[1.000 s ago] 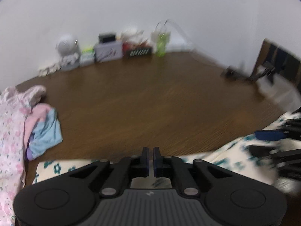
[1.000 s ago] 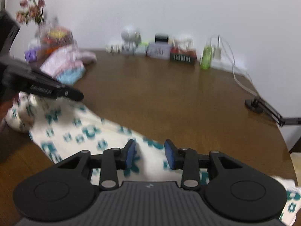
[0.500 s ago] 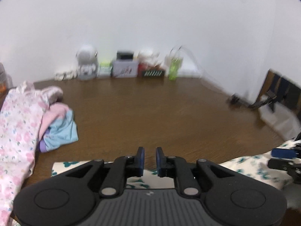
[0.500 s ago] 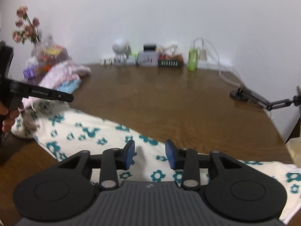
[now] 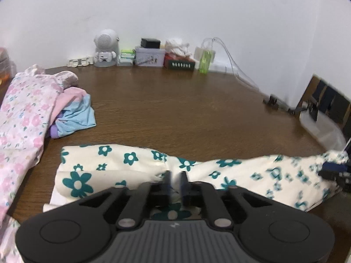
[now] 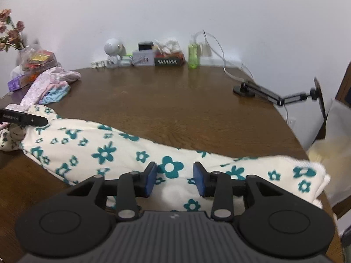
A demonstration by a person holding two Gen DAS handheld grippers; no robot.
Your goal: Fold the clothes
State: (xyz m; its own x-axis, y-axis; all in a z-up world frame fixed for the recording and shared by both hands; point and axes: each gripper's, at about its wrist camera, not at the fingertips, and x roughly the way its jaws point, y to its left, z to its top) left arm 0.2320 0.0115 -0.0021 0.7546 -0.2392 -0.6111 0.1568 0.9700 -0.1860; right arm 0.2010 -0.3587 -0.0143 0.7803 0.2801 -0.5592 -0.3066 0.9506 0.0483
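Note:
A cream garment with teal flowers (image 5: 131, 160) lies stretched out in a long band across the near side of the brown table (image 5: 175, 109). My left gripper (image 5: 175, 177) hovers over its left-middle part. Its jaws are opening, with a narrow gap, and the pads do not press the cloth. In the right wrist view the same garment (image 6: 105, 151) runs from left to right. My right gripper (image 6: 175, 174) is above its right half, jaws opening wide with only cloth lying beneath. The right gripper's tip (image 5: 335, 173) shows at the left wrist view's right edge.
A pile of pink floral and blue clothes (image 5: 43, 109) sits at the table's left. Along the back wall stand a white robot-shaped speaker (image 5: 106, 48), a tin box (image 5: 149, 57) and a green bottle (image 5: 205, 61). A black lamp arm (image 6: 263, 91) lies at the right.
Both grippers drew back toward the near edge, and more of the flowered garment now shows flat on the table. The left jaws went from shut to slightly apart. The right jaws widened.

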